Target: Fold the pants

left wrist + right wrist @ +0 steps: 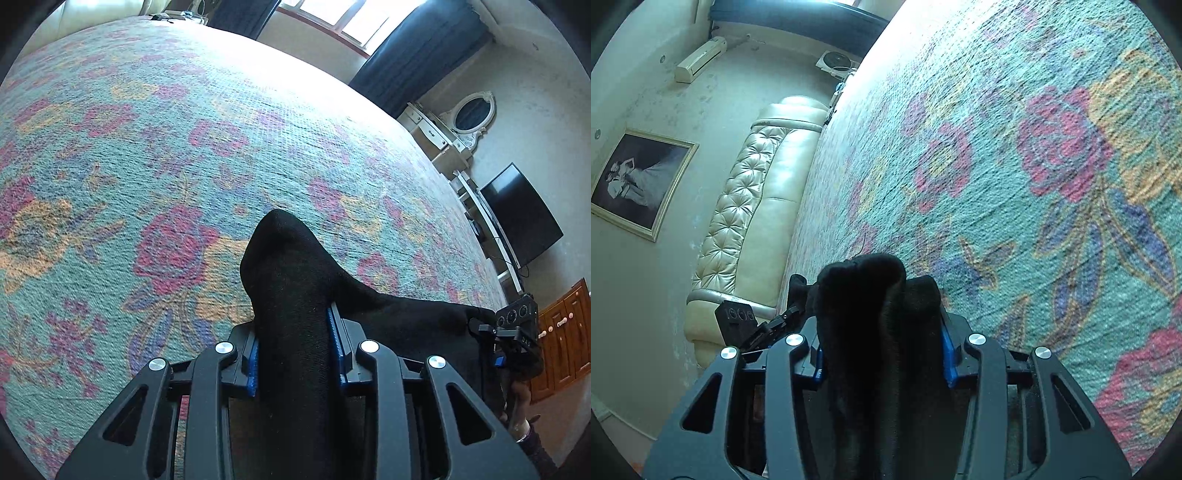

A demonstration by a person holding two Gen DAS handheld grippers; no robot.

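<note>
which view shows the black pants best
The left wrist view: the black pants run from the left gripper across to the right gripper. The right wrist view shows only a bunched wad between the right gripper's pads.

1. Pants (295,295): black, soft knit fabric, no visible pattern.
2. State: bunched, lifted off the floral bed cover; one thick fold stands up in the left wrist view.
3. A span runs sideways from that fold toward the right edge of the view.
4. Right wrist view: a second bunch (879,314), doubled into two rounded lobes.
</note>
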